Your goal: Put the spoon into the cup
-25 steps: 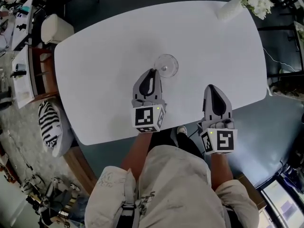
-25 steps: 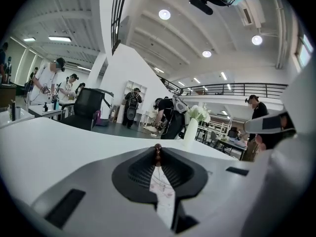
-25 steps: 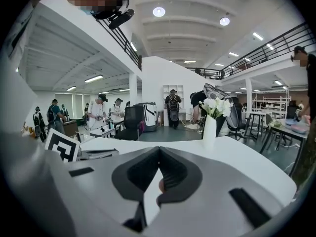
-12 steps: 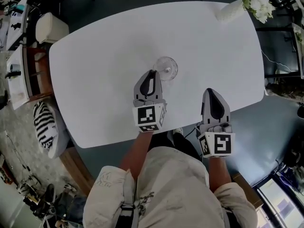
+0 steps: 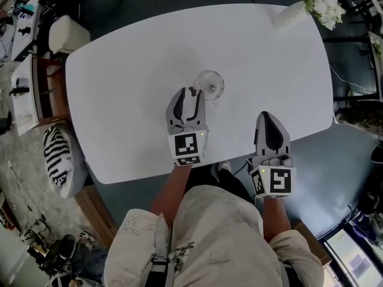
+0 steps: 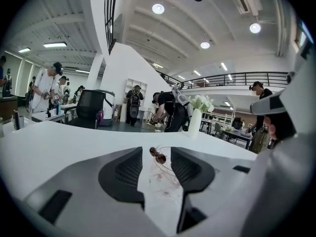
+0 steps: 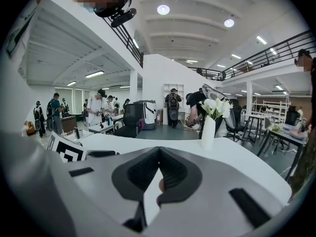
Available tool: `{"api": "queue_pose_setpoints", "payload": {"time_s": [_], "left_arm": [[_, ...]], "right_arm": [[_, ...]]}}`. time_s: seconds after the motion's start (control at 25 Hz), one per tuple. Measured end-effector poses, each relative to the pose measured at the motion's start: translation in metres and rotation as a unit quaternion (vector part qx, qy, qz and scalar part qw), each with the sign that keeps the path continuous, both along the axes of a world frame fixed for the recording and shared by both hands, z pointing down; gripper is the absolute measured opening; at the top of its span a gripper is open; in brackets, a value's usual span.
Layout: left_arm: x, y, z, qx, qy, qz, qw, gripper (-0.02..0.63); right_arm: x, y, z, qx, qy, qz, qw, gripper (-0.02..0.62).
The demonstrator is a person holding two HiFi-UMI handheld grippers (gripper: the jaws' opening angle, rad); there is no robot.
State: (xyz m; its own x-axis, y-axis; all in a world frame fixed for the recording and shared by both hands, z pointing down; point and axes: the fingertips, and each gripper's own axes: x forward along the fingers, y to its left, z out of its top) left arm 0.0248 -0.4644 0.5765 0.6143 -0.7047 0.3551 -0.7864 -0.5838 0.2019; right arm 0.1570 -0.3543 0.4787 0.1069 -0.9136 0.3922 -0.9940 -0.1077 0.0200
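A clear glass cup point(image 5: 209, 84) stands near the middle of the white table point(image 5: 131, 70). The spoon leans in it, and its dark brown handle end point(image 6: 158, 156) sticks out toward me. My left gripper point(image 5: 191, 92) sits just in front of the cup with its jaws opening; the handle end lies between them point(image 6: 157, 150) and the pads do not press on it. In the left gripper view the cup point(image 6: 170, 174) shows through the gap. My right gripper point(image 5: 267, 113) hovers over the table's near edge, shut and with nothing in it point(image 7: 158, 150).
A white vase of flowers point(image 5: 291, 11) stands at the table's far right corner, also seen ahead of the right gripper as the vase point(image 7: 207, 132). A cream chair point(image 5: 69, 34) and a striped cushion point(image 5: 60, 160) are to the left. People stand in the background.
The left gripper's jaws were together at the cup's rim and now stand spread apart, with the spoon handle free between them. The right gripper has stayed put.
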Motion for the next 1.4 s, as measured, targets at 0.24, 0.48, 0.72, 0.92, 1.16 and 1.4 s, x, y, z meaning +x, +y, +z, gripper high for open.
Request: {"api": "queue_pose_setpoints", "payload": {"time_s": [0.24,0.48,0.72,0.92,1.16,1.4], "left_arm": [[-0.011,0.013,-0.017,0.032,-0.027,-0.003,0.9991,0.161],[-0.018,0.043,-0.030,0.043,-0.034,-0.024,0.9982,0.161],[-0.033,0.085,-0.053,0.080,-0.059,-0.042,0.9942,0.161],[-0.037,0.136,-0.072,0.089,-0.048,-0.058,0.9932,0.161],[-0.055,0.189,-0.103,0.118,-0.052,-0.090,0.9876,0.161],[-0.065,0.245,-0.144,0.145,-0.043,-0.116,0.9816,0.161]], "right_arm": [[-0.005,0.007,-0.008,0.014,-0.003,-0.013,1.000,-0.012],[-0.003,0.030,-0.015,0.028,-0.007,-0.033,0.999,-0.012],[-0.008,0.063,-0.029,0.048,-0.014,-0.060,0.997,-0.012],[-0.003,0.105,-0.032,0.056,-0.013,-0.079,0.995,-0.012],[0.005,0.150,-0.056,0.100,-0.015,-0.091,0.991,-0.012],[0.020,0.191,-0.083,0.132,-0.014,-0.088,0.987,-0.012]]}}
